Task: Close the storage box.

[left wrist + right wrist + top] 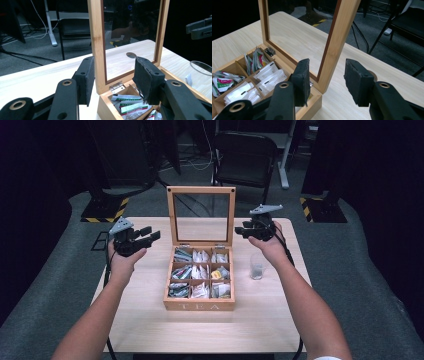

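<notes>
A wooden tea box (200, 306) sits mid-table, its compartments full of tea bags (200, 272). Its glass-paned lid (201, 190) stands upright at the back. My left gripper (150, 233) hovers just left of the lid, jaws open and pointing at its left edge. In the left gripper view the lid's frame (96, 37) rises beyond the open left gripper (113, 67). My right gripper (240, 230) is open close to the lid's right edge. In the right gripper view the lid's frame (337, 42) stands between the jaws of the right gripper (327, 68), with no pad pressing on it.
A small clear glass (257, 266) stands on the table right of the box, under my right forearm. A black folding chair (245, 155) stands behind the table. The table's (150, 320) front part is bare wood.
</notes>
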A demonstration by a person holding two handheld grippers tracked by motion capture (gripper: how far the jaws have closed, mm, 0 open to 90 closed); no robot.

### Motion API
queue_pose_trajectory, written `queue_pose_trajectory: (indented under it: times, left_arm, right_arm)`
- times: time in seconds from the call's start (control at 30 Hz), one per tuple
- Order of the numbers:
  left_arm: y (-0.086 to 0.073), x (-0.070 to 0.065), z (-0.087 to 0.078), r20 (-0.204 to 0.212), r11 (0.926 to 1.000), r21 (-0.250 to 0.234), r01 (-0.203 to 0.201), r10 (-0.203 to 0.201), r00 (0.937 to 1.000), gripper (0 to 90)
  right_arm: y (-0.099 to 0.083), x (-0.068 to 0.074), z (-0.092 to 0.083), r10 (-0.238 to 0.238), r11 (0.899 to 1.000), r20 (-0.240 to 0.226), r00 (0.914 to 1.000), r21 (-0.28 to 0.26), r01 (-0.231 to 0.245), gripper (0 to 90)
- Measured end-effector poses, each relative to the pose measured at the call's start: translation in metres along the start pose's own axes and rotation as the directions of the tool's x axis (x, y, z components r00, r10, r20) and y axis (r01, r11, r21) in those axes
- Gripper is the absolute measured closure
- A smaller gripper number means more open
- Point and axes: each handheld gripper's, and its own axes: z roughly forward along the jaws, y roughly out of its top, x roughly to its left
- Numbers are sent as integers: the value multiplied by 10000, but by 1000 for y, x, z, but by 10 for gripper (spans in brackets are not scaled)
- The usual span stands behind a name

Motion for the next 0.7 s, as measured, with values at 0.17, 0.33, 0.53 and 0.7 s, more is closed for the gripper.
queue_pose_trajectory:
  times: [0.17, 0.33, 0.53, 0.7]
  left_arm:
    - [0, 4, -2, -44, 10000, 14, 0, 0, 10000, 512]
    - [0, 6, -3, -46, 9999, -45, 141, -142, 9999, 512]
    - [1, 5, -4, -22, 9999, -49, 146, -146, 9999, 513]
    - [1, 3, -5, 8, 10000, -23, 74, -74, 10000, 513]
  right_arm:
    - [18, -1, 2, -160, 9999, -118, 9998, -31, 160, 555]
    - [21, -4, 10, -91, 10000, -58, 9999, 36, 91, 546]
    - [17, -5, 30, -16, 9995, 84, 10000, 317, 13, 537]
    - [15, -5, 43, -23, 9990, 217, 9998, 442, 13, 525]
